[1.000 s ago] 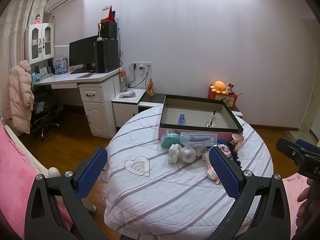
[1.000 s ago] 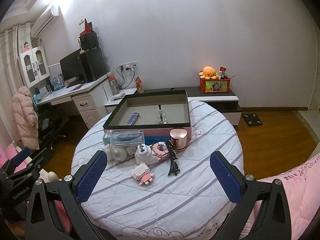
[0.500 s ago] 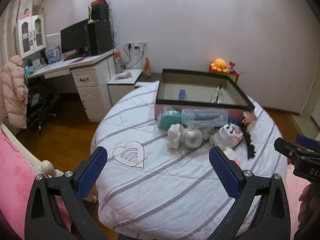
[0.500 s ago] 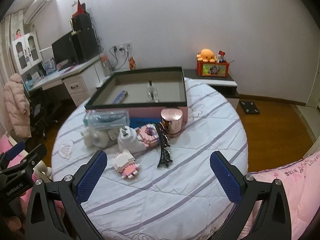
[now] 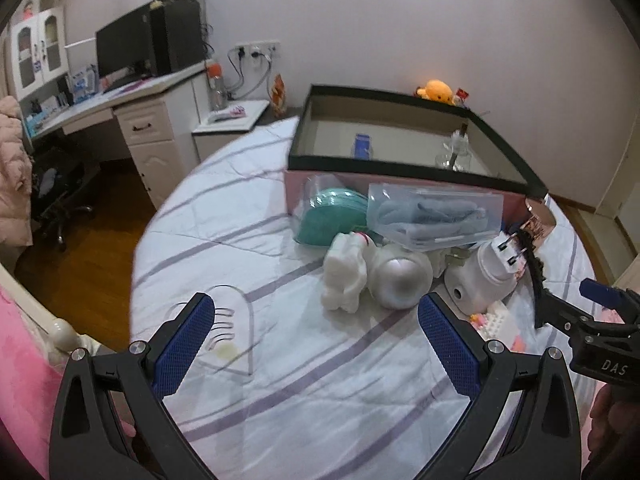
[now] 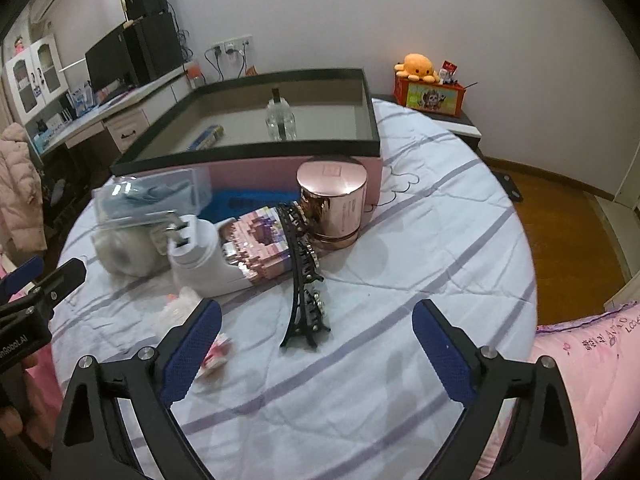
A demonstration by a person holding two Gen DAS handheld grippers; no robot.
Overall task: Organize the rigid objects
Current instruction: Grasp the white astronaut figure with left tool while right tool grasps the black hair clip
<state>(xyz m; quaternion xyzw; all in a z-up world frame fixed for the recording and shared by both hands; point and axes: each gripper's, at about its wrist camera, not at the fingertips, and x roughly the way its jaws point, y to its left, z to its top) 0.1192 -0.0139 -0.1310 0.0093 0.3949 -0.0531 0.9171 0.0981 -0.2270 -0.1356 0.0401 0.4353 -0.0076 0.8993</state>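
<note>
A dark-rimmed pink box [image 5: 404, 166] [image 6: 248, 150] stands on a round striped table and holds a small glass bottle [image 6: 281, 120] and a blue item [image 5: 362, 145]. In front of it lie a clear case [image 5: 434, 216], a teal object [image 5: 332, 216], a white figure [image 5: 346, 276], a silver ball [image 5: 398, 280], a white plug device [image 6: 200, 256], a pink block model [image 6: 256, 246], a black Eiffel tower model [image 6: 302, 280] and a rose-gold jar [image 6: 334, 204]. My left gripper [image 5: 316, 348] is open and empty before the ball. My right gripper [image 6: 316, 352] is open and empty before the tower.
A heart-shaped clear coaster [image 5: 224, 332] lies at the table's left. A small pink block figure [image 6: 192, 316] lies by my right gripper's left finger. A desk with a monitor [image 5: 124, 52] and a side table with an orange plush [image 6: 416, 66] stand behind.
Both grippers have moved forward and down toward the clutter on the table. Both stay open and empty.
</note>
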